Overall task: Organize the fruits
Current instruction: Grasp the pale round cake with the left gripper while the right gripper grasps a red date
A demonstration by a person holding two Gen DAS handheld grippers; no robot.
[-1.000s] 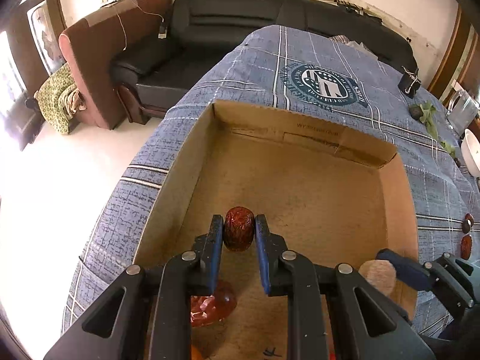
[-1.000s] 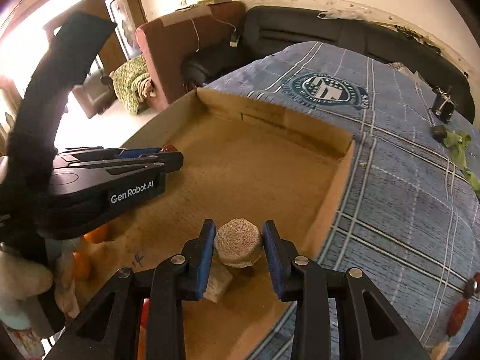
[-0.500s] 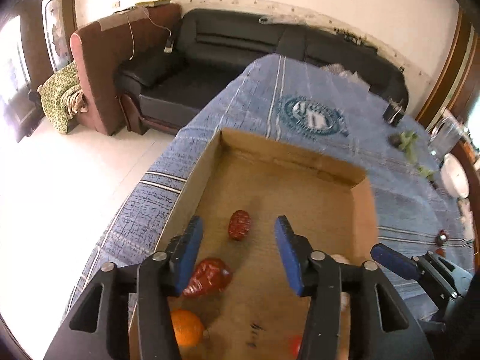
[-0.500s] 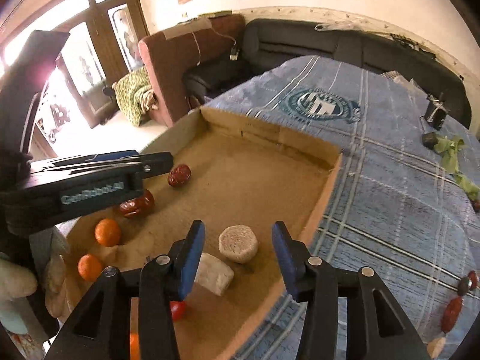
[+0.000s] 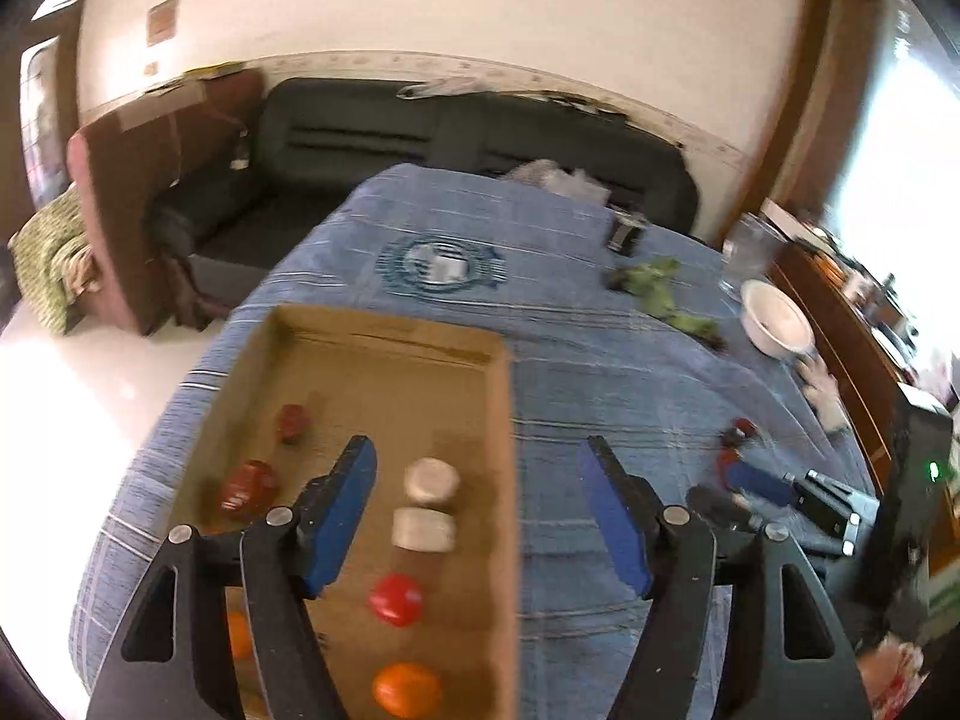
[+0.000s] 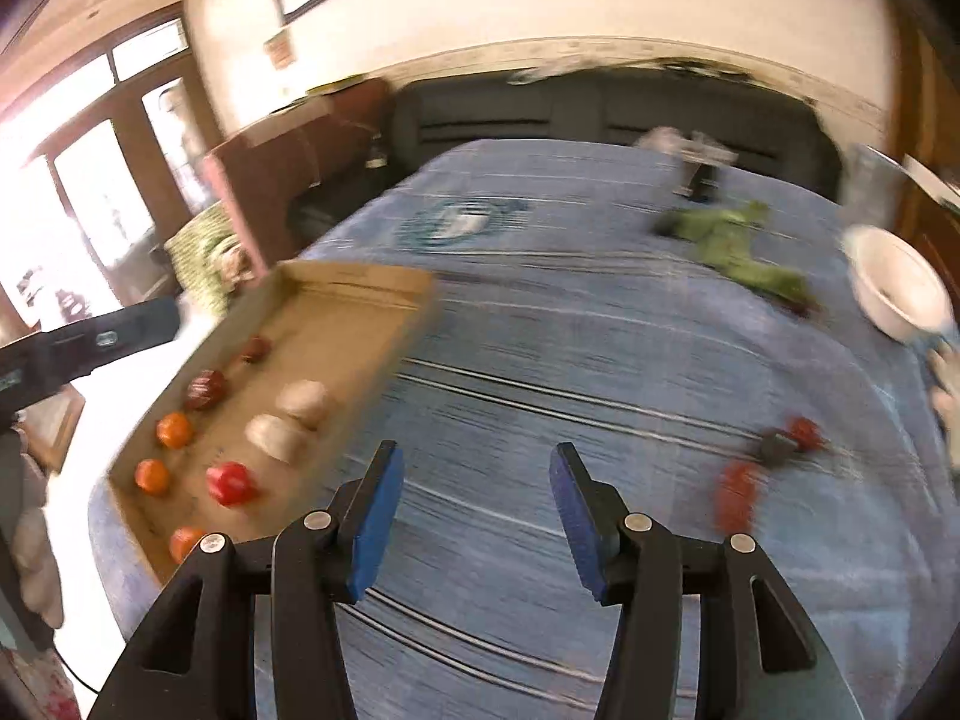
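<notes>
A: Your left gripper [image 5: 477, 468] — jaws wide apart, nothing between them. It hangs above the right wall of the cardboard box [image 5: 510, 420], one blue pad over the box floor, the other over the blue cloth [image 5: 600, 360].

B: And the right one?

A: Your right gripper [image 6: 474, 480] is also spread wide and empty, above bare cloth, to the right of the box. Both views are smeared with motion blur.

B: Where's the fruit?

A: Most of it lies in the box. Two dark red dates [image 5: 249, 483] near the left wall, one behind the other. Two pale round pieces [image 5: 431, 479] touching each other mid-floor. A bright red fruit [image 5: 396, 599] in front of them, then an orange one [image 5: 407, 690] nearest you. Your right wrist view shows more orange ones [image 6: 175, 429] along the box's left side.

B: Anything outside the box?

A: Yes. A few red pieces [image 6: 737, 492] lie on the cloth to your right, well apart from the box; too blurred to name. Farther off, green leaves [image 6: 729, 240] and a white bowl [image 6: 894, 288] near the cloth's right edge.
</notes>
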